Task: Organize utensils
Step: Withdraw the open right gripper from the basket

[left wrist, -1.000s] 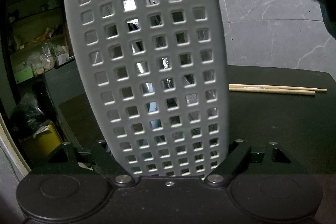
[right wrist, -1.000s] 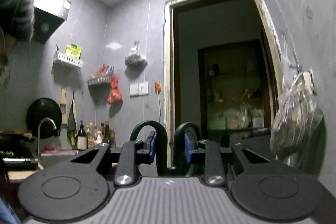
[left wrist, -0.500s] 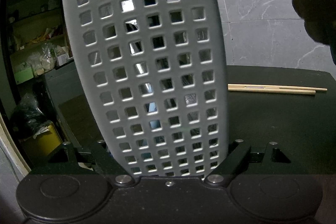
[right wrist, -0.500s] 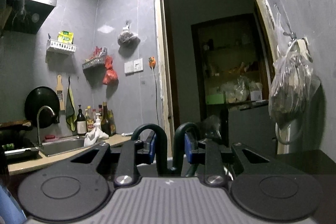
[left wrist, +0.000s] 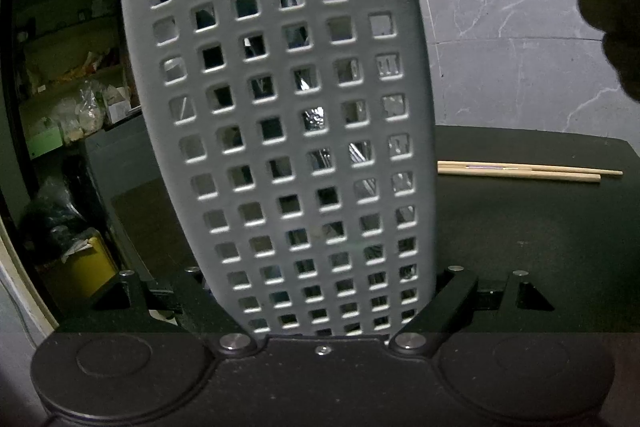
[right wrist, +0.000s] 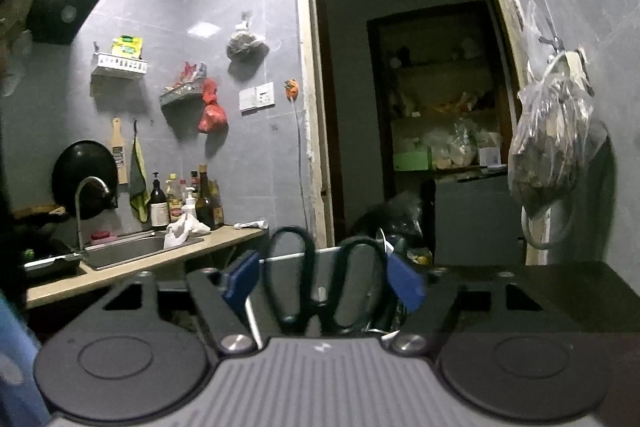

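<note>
No text, label, brand or number is legible in either view.

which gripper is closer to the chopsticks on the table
Left, as far as the views show. The left gripper grips the grey holder's base at table level, with the chopsticks lying beyond it. The right gripper sits open above the holder's rim, around the scissors.

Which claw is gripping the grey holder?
The left claw, clamped on the perforated grey holder. On the right claw the jaws have just been opening, loose around the scissors handles.
</note>
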`<action>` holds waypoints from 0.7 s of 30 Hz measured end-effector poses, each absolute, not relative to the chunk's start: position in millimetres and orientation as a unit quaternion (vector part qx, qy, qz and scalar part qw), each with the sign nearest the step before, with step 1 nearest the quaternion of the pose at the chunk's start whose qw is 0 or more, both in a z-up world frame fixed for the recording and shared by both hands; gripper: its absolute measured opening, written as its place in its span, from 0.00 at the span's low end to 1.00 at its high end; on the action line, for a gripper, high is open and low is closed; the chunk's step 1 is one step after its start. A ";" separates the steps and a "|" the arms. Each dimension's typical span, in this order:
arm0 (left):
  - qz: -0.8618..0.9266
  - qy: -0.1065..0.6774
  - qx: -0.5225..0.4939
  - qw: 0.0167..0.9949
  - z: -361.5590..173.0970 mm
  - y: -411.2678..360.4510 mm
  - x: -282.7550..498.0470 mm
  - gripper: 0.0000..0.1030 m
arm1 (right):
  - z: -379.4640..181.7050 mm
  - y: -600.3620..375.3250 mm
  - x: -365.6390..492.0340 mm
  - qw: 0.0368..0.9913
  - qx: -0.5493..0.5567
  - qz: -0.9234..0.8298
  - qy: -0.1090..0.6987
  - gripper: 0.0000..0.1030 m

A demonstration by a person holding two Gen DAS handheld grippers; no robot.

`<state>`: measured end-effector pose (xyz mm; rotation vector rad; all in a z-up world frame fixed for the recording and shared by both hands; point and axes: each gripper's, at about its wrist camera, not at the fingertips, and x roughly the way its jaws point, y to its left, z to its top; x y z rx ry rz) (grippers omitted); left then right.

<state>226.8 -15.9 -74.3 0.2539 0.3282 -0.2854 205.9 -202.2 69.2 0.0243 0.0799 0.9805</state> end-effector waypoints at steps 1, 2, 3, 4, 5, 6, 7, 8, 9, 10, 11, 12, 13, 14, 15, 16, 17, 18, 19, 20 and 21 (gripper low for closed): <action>-0.141 0.162 0.126 0.968 -74.4 -15.7 227.1 0.82 | 71.0 -205.0 203.1 0.882 0.009 0.471 0.035 0.85; -0.141 0.162 0.125 0.969 -74.5 -15.4 227.1 0.82 | 72.2 -208.6 200.0 0.882 0.005 0.470 0.030 0.87; -0.141 0.163 0.124 0.969 -74.5 -15.3 227.2 0.82 | 74.2 -211.5 197.1 0.884 0.002 0.467 0.026 0.88; -0.142 0.162 0.124 0.969 -74.9 -15.1 227.3 0.82 | 75.5 -215.2 194.1 0.888 -0.003 0.460 0.021 0.90; -0.143 0.162 0.122 0.969 -74.6 -14.3 226.9 0.81 | 76.5 -219.3 191.0 0.893 -0.005 0.451 0.017 0.93; -0.144 0.163 0.121 0.969 -74.5 -13.8 227.0 0.81 | 76.4 -224.5 188.1 0.899 -0.006 0.438 0.011 0.94; -0.144 0.162 0.121 0.969 -74.5 -13.2 227.0 0.81 | 76.6 -228.9 185.6 0.904 -0.004 0.427 0.007 0.97; -0.145 0.162 0.122 0.968 -74.7 -12.7 227.2 0.81 | 74.9 -235.4 183.0 0.911 0.000 0.412 0.005 1.00; -0.146 0.162 0.121 0.968 -75.0 -11.9 227.8 0.81 | 72.1 -241.1 181.2 0.918 0.005 0.397 0.005 1.00; -0.147 0.163 0.121 0.968 -75.8 -10.8 228.9 0.81 | 68.3 -246.7 179.4 0.925 0.010 0.381 0.007 1.00; -0.148 0.163 0.120 0.968 -76.7 -10.1 229.4 0.81 | 63.6 -251.8 178.1 0.931 0.015 0.365 0.012 1.00; -0.149 0.163 0.120 0.968 -77.1 -9.2 229.9 0.81 | 58.0 -256.7 177.5 0.937 0.021 0.349 0.019 1.00; -0.151 0.163 0.120 0.967 -77.0 -8.3 230.3 0.81 | 51.8 -261.5 177.6 0.942 0.027 0.334 0.029 1.00; -0.154 0.163 0.121 0.967 -76.8 -6.9 230.8 0.81 | 45.7 -265.0 178.1 0.946 0.032 0.321 0.039 1.00; -0.156 0.162 0.122 0.967 -76.3 -5.3 231.1 0.81 | 38.8 -268.5 178.8 0.950 0.036 0.307 0.052 1.00; -0.159 0.161 0.123 0.966 -76.3 -4.2 231.8 0.81 | 32.1 -271.6 180.4 0.953 0.038 0.294 0.064 1.00; -0.162 0.160 0.125 0.966 -76.0 -3.5 232.1 0.81 | 25.7 -273.3 181.1 0.956 0.037 0.280 0.078 1.00; -0.164 0.160 0.126 0.965 -75.9 -2.5 232.6 0.81 | 20.3 -274.4 182.0 0.958 0.034 0.269 0.089 1.00; -0.165 0.160 0.126 0.965 -75.8 -1.3 233.5 0.81 | 15.8 -274.5 183.3 0.960 0.029 0.259 0.100 1.00; -0.166 0.160 0.126 0.965 -75.8 -0.5 234.5 0.81 | 12.1 -273.3 185.5 0.962 0.022 0.251 0.109 1.00; -0.167 0.160 0.126 0.965 -75.8 0.4 235.2 0.81 | 9.4 -271.3 187.6 0.963 0.015 0.244 0.116 1.00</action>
